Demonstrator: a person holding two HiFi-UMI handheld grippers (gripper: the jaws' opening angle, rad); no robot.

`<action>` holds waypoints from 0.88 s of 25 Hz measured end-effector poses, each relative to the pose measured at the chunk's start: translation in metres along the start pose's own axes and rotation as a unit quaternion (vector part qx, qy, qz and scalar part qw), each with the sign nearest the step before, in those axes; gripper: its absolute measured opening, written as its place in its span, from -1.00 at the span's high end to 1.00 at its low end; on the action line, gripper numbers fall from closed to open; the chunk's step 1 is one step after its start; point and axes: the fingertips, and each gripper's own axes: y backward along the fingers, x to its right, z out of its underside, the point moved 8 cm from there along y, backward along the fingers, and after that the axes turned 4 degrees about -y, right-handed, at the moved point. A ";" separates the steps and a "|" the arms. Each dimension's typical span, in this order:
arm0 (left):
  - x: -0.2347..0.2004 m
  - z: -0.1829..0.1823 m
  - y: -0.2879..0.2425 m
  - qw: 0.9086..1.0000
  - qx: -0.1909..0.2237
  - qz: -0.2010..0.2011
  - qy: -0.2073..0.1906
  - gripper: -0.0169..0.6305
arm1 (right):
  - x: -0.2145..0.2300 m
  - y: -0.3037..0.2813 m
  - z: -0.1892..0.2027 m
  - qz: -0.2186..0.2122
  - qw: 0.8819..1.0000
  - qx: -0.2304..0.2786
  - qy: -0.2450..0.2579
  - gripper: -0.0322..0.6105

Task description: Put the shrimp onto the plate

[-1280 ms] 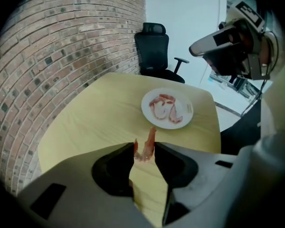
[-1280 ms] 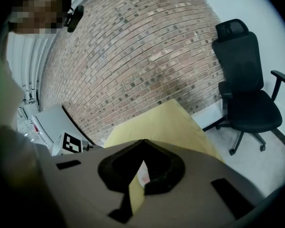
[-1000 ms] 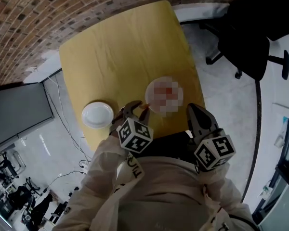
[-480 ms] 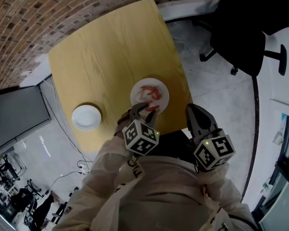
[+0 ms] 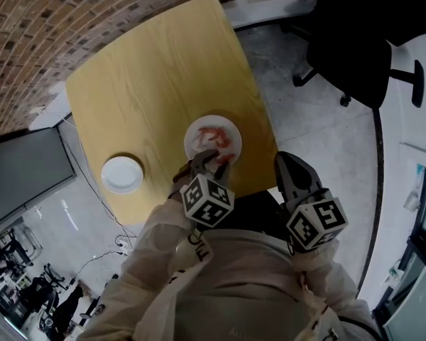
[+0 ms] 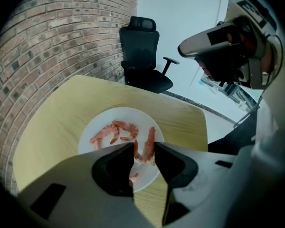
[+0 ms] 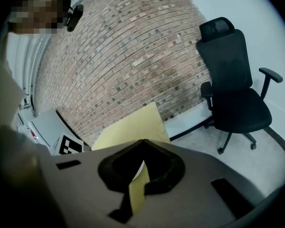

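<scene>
Nearest the body, the right gripper [image 5: 284, 163] hangs just off the near edge of the table [image 5: 149, 77]. Its jaws are closed together on nothing, so it is likely parked out of the way. Just beyond, the left gripper [image 5: 211, 160] points steeply down over the near rim of the plate [image 5: 189, 138]. It pinches 1 shrimp [image 6: 146, 145] between its pads, apparently for release beside the other shrimp [image 6: 115, 129] lying there. The plate sits close to the table's near edge, leaving little margin on that side. Bare tabletop opens beyond it and to the left, where a 2nd plate [image 5: 122, 174] sits empty near the rim. Farthest are the brick wall [image 5: 57, 13] and an office chair [image 5: 355, 20].
</scene>
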 end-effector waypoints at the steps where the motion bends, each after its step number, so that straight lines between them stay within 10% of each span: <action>1: 0.000 0.000 -0.001 1.000 -0.001 0.000 0.000 0.52 | 0.001 0.000 0.000 0.000 1.000 0.000 0.000 0.83; 22: 0.002 -0.004 -0.004 0.999 -0.008 -0.010 -0.051 0.51 | 0.001 -0.001 0.002 0.005 1.000 0.002 -0.007 0.82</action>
